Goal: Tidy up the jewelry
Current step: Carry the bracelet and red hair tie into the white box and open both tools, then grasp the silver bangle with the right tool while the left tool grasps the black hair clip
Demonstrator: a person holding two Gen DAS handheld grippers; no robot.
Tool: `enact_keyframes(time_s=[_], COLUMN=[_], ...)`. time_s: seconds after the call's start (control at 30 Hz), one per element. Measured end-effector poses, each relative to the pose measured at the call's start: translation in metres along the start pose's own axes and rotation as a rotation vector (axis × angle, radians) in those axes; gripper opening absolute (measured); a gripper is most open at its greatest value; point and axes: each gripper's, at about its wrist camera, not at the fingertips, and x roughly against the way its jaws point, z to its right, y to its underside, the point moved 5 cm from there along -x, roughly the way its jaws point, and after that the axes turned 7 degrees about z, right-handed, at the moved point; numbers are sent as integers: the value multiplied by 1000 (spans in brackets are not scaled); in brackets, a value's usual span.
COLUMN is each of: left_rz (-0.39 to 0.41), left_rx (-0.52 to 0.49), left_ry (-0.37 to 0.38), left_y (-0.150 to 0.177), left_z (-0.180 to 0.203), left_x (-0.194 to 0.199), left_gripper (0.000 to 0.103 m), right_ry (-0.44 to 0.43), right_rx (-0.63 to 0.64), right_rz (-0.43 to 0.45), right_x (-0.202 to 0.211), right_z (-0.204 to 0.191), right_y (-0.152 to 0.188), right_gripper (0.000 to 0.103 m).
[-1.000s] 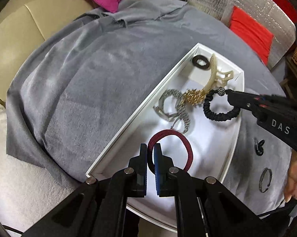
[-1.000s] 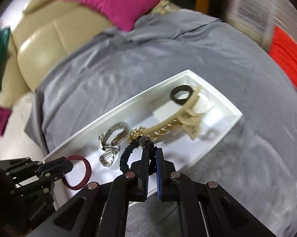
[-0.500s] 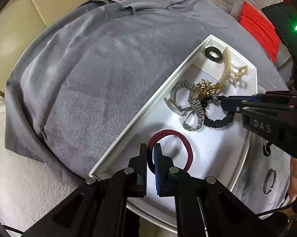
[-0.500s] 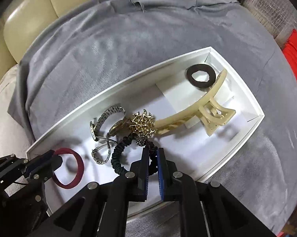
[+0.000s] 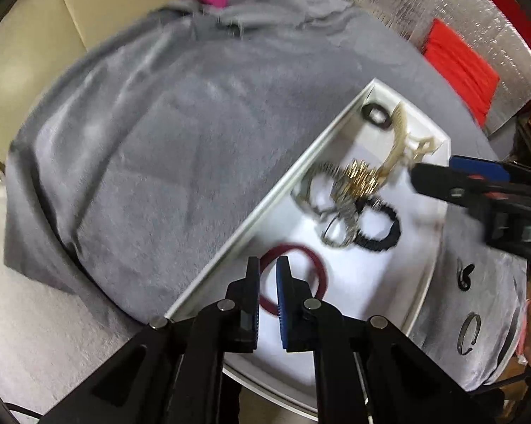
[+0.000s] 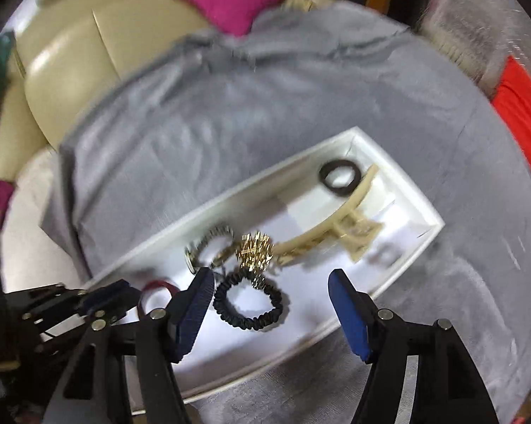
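The left gripper (image 5: pixel 268 284) has its two black fingers parted by a narrow gap, with the near arc of the dark red fabric hair band (image 5: pixel 293 279) showing in that gap; the view is blurred, so whether the pads pinch it or have just let go cannot be told. The band lies flat on the floor of the white rectangular tray (image 5: pixel 276 190), at its near end. The right gripper (image 6: pixel 270 291) is spread wide and carries nothing, and the black coiled elastic hair tie (image 6: pixel 248 304) sits on the tray floor between and just beyond its blue pads.

That tie touches the gold spiky brooch (image 6: pixel 255 251), which in turn lies against the silver metal watch bracelet (image 6: pixel 209 243) and the cream plastic claw clip (image 6: pixel 339 231), so a careless sweep of either gripper would likely drag the whole cluster together (tangling is the main risk here). If the left pads grip the band, pulling back would probably lift it out again. Two small black ring-shaped pieces (image 5: pixel 468 332) rest on the grey cloth (image 5: pixel 152 162) outside the tray, well apart from it, near the edge where a snagged cloth could tip them off.
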Motion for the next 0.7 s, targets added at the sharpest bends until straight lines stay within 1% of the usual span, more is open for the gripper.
enact_keyframes(time_s=[0.07, 0.13, 0.17, 0.2, 0.23, 0.27, 0.3, 0.4, 0.47, 0.5, 0.63, 0.7], left_rz=[54, 112, 147, 177, 203, 236, 274, 345, 357, 349, 284, 277], left_rx=[-14, -37, -57, -77, -96, -120, -151, -230, -279, -298, -336, -358], left_ry=[17, 40, 49, 55, 61, 71, 87, 128, 141, 145, 168, 169], left_y=[-5, -8, -9, -11, -12, -12, -12, -8, -3, 0, 11, 16], left_z=[5, 14, 21, 28, 34, 41, 53, 81, 101, 110, 141, 153], left_x=[11, 23, 30, 35, 41, 48, 56, 70, 72, 70, 56, 53], left_gripper=[8, 10, 17, 27, 32, 39, 43, 61, 63, 63, 63, 63], right_ry=[4, -5, -2, 6, 9, 8, 10, 20, 22, 9, 0, -11], right_rx=[-22, -62, -87, -124, -151, -175, -209, -299, -355, -377, -413, -410], right_rz=[57, 119, 147, 179, 197, 205, 207, 177, 146, 126, 91, 86], right_x=[21, 49, 61, 77, 87, 94, 102, 114, 113, 110, 96, 86], right_z=[10, 28, 40, 58, 72, 83, 98, 131, 146, 148, 149, 145], right_y=[4, 17, 26, 41, 52, 64, 82, 131, 167, 180, 219, 229], right_gripper=[60, 58, 58, 58, 58, 58, 58, 58, 58, 58, 58, 54])
